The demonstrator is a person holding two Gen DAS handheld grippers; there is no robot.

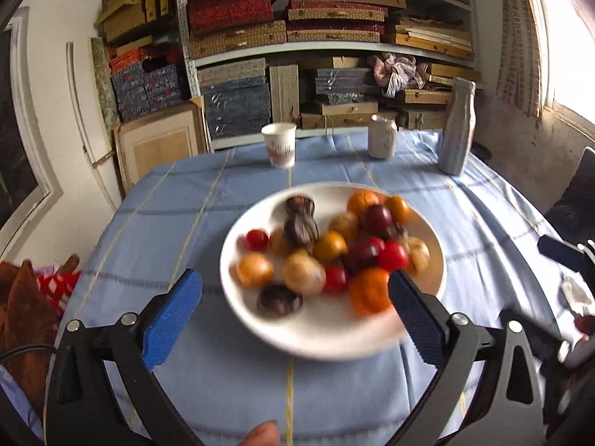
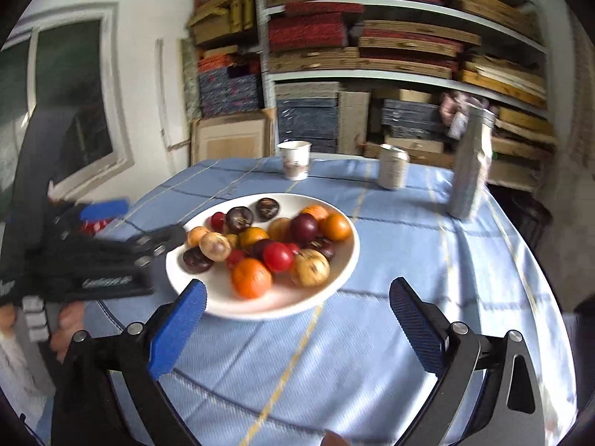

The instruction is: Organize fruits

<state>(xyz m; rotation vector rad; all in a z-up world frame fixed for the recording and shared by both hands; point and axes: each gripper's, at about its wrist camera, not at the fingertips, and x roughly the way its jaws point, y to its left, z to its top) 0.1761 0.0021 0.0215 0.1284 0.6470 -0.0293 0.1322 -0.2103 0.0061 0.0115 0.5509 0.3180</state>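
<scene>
Stacked woven boxes fill the white metal shelves (image 1: 334, 46) behind a bench draped in a pale blue checked cloth (image 2: 427, 260). Along the far edge stand a white paper cup (image 1: 279, 145), a small pale can (image 1: 382, 136) and a tall silver foil-wrapped bottle (image 1: 456, 126), well apart from the wide white ceramic plate (image 2: 334, 278) near the bench's middle. Bare cloth lies open to the plate's right and in front of it.

On the plate sits a loose heap of small fruits: orange tangerines (image 2: 251, 277), red cherry tomatoes (image 2: 278, 256), dark purple plums (image 2: 304, 225) and speckled yellow-brown fruits (image 2: 311, 267), many touching; motion blur softens them in the left wrist view.

Left tongs (image 1: 295, 290) are spread wide and hold nothing, hovering over the plate's near-left part, the fruits just beyond the tips. Right tongs (image 2: 297, 297) are likewise spread wide and empty, the plate's near rim between their tips and the fruits just ahead.
</scene>
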